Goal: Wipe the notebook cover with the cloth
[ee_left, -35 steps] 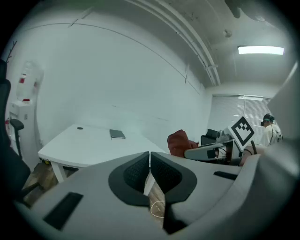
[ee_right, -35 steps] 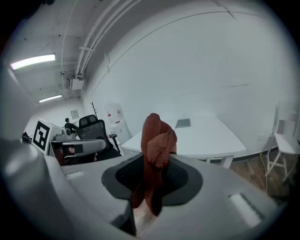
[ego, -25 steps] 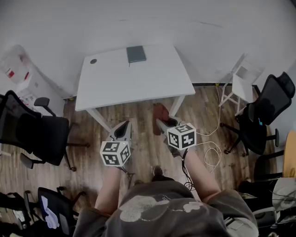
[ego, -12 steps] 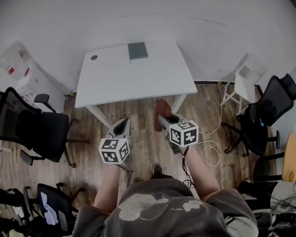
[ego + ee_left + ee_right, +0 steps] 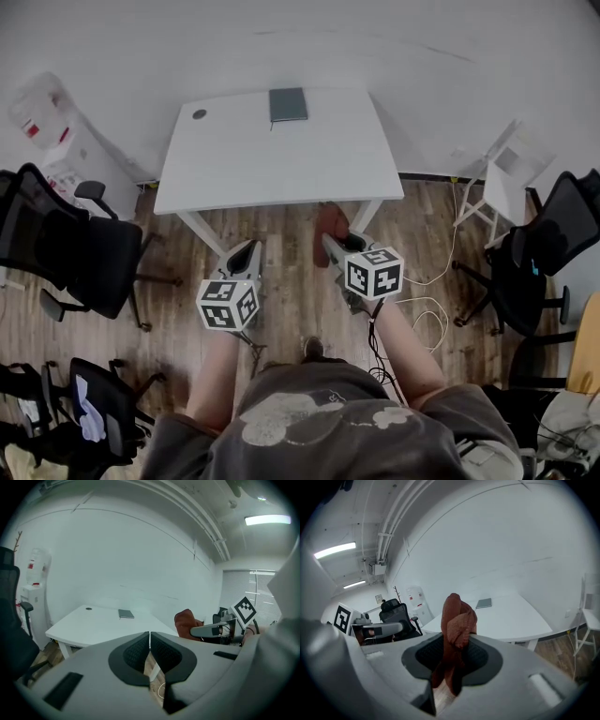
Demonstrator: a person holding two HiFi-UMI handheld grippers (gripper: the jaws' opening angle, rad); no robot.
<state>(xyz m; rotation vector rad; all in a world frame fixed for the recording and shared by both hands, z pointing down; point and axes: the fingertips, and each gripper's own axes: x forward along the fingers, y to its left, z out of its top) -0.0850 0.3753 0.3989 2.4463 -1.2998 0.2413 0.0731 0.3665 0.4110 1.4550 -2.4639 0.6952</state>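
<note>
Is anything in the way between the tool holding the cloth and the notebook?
Nothing visible. The right tool holds the cloth short of the table; the white top between its near edge and the notebook is bare.

Cloth point(image 5: 328, 221) near end hidden behind right tongs point(image 5: 335, 249); notebook point(image 5: 288, 104) cover detail too small (far).

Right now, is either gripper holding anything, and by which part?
The right gripper holds the reddish-brown cloth, clamped across its bunched middle; one end pokes above the jaws and folds hang below. The left gripper is shut on nothing.
</note>
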